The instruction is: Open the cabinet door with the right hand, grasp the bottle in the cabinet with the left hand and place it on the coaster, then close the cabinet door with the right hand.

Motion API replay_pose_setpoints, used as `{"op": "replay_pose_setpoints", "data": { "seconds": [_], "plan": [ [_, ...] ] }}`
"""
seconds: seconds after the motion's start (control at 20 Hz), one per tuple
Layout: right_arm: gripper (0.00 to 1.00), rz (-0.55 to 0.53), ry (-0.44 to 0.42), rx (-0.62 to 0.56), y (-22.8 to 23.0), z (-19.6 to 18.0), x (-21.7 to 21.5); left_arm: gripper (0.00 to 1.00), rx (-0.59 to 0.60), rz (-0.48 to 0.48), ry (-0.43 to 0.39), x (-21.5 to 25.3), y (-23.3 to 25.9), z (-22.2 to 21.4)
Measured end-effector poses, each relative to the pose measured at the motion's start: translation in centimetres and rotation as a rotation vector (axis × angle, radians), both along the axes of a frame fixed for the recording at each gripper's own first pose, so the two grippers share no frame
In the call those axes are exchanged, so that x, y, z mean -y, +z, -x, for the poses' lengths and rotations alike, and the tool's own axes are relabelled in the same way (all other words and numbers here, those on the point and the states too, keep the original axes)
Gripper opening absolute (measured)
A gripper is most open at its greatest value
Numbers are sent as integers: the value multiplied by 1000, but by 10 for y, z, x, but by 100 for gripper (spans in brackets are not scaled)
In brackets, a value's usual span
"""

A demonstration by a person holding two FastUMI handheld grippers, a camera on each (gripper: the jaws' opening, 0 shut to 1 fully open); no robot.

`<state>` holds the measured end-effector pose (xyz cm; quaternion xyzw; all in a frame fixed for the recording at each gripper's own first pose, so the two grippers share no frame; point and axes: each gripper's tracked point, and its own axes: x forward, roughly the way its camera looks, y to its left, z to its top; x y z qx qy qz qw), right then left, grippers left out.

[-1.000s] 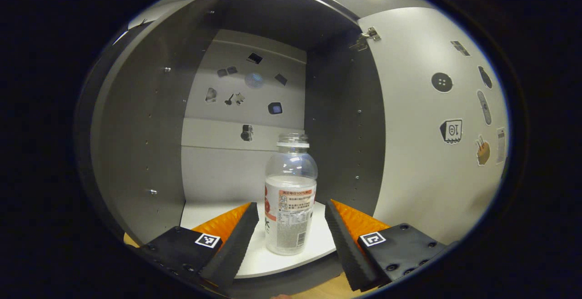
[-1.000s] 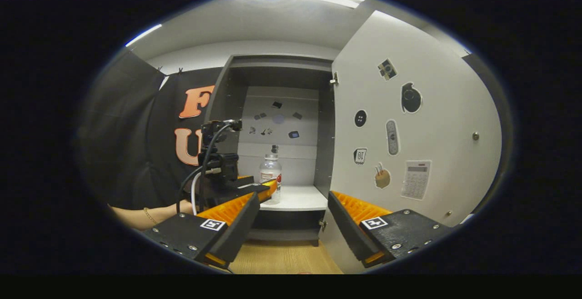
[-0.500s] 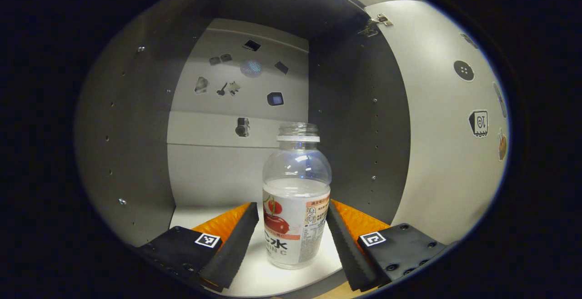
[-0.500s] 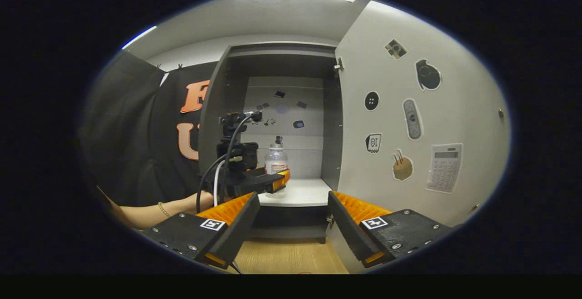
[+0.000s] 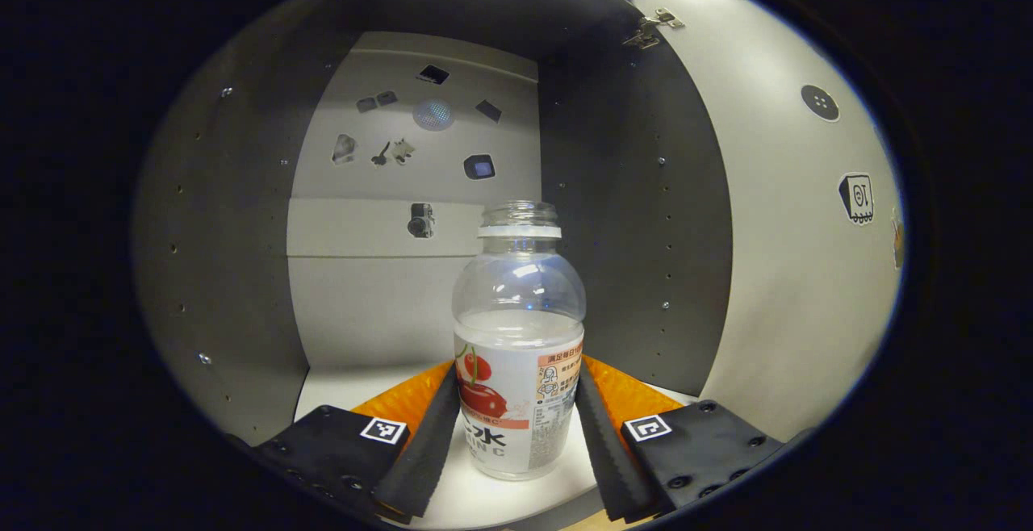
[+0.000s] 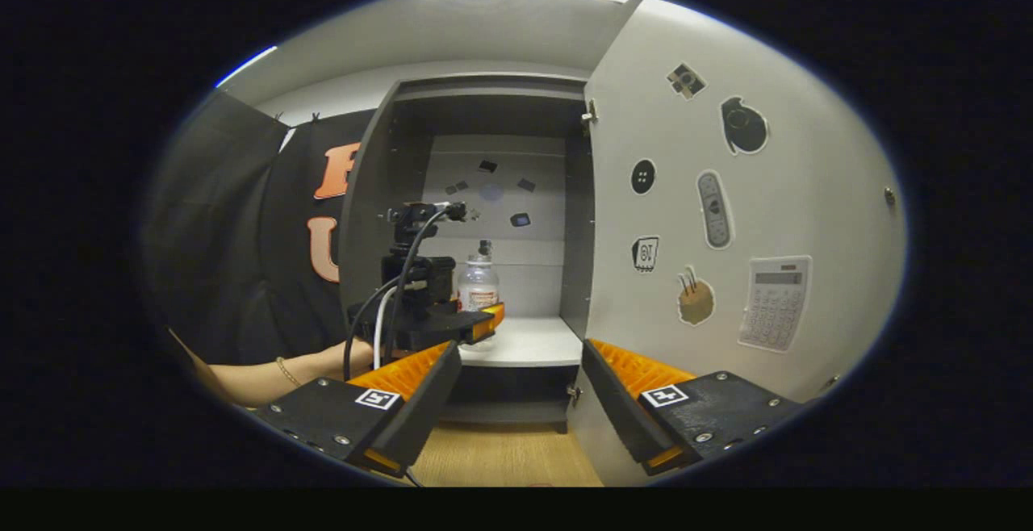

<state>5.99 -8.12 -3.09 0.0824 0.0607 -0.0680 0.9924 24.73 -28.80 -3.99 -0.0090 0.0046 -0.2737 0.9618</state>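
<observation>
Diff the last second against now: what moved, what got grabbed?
The left claw pushed deeper into the cabinet and closed in on the bottle; its fingers now sit against the label on both sides. The bottle remains upright on the shelf, the door remains open, and the right claw is open, holding nothing.

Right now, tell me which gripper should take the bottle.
Left. The left gripper already straddles the bottle on the cabinet shelf, jaws at its label on either side. The right gripper hangs open outside, near the open cabinet door.
</observation>
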Motion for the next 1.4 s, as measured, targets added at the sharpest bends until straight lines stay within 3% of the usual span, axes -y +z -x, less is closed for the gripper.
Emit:
{"op": "replay_pose_setpoints", "data": {
  "seconds": [0.3,0.45,0.5,0.75,0.85,1.4],
  "plan": [
    [93,-12,54,10,0,13,-6,83,26,24,32,-13,8,18],
    [89,2,96,14,-2,25,-12,82,41,32,69,-33,11,46],
    [93,8,112,17,-3,28,-15,82,43,28,83,-40,9,57],
    [89,-9,191,18,-9,45,-32,82,53,12,156,-84,3,111],
    [93,-17,214,11,-11,51,-41,82,54,17,177,-100,3,129],
    [93,-11,175,17,3,71,-90,83,22,17,172,-163,-16,176]
  ]
}}
